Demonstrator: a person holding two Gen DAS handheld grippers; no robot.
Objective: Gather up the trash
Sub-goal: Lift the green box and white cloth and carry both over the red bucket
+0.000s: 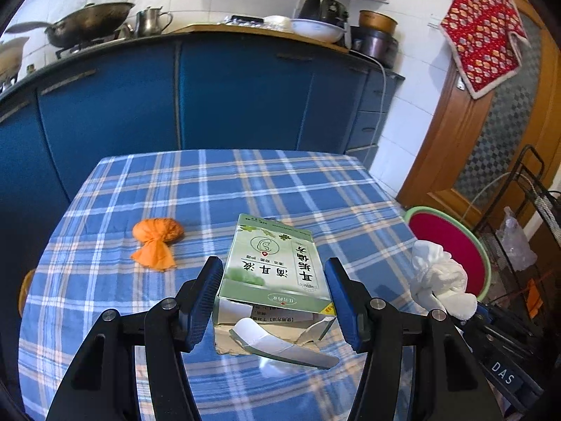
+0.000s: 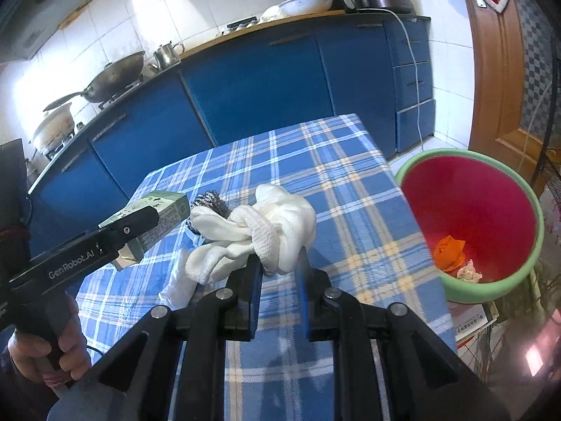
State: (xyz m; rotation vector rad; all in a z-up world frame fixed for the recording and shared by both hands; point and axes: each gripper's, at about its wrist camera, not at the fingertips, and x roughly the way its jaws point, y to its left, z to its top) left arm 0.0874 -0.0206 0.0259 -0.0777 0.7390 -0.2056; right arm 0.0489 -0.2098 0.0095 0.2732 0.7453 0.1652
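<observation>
While jaws straddle the box (image 1: 271, 266), orange wad (image 1: 157, 240) just left.

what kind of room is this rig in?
Most likely a home kitchen: a wok on a gas stove, a metal kettle on the counter above blue cabinets, and a small table under a plaid cloth.

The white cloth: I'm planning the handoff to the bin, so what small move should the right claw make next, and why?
Probably carry the white cloth rightward over the red bin: the right claw already pinches it, and the bin sits beside the table edge.
</observation>
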